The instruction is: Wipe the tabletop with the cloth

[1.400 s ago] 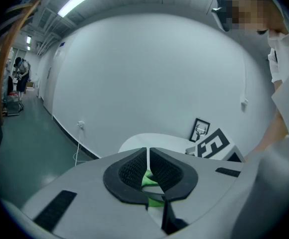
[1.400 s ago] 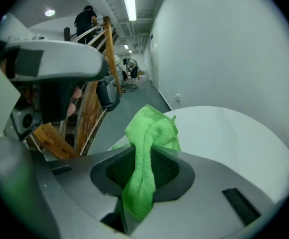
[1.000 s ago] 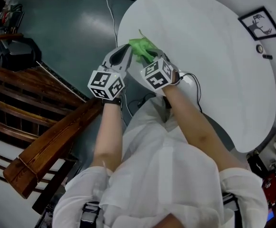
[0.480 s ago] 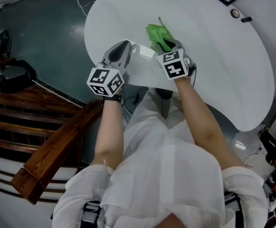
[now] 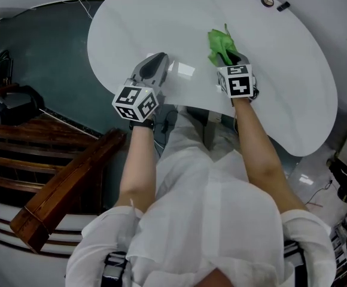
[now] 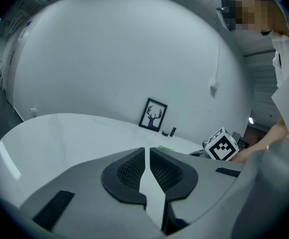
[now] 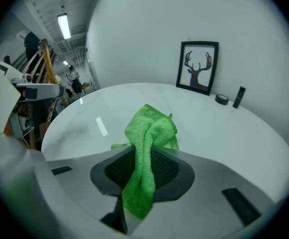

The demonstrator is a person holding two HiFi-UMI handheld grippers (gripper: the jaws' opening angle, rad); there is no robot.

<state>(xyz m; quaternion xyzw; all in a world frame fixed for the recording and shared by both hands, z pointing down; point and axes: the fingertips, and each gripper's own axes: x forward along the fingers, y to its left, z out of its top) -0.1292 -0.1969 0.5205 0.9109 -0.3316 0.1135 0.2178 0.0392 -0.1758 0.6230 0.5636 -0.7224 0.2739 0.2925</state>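
A bright green cloth [image 5: 220,45] [image 7: 147,148] is pinched between the jaws of my right gripper [image 5: 227,57] [image 7: 143,166], which is shut on it. Its bunched front end rests on the white round tabletop [image 5: 161,17] [image 7: 224,128] ahead of the jaws, and a tail hangs back through them. My left gripper [image 5: 157,64] [image 6: 147,169] hovers near the table's near edge, to the left of the right one. Its jaws stand almost closed with only a thin slit and nothing held.
A framed deer picture [image 7: 198,66] [image 6: 154,115] leans on the wall at the table's far side, with a small dark round object [image 7: 222,99] and a small dark upright object [image 7: 239,96] beside it. Wooden furniture [image 5: 60,184] stands left of the person, over a dark green floor [image 5: 42,58].
My right gripper has slid the green cloth to the right across the tabletop, away from the left gripper. The left gripper has stayed near the table's edge.
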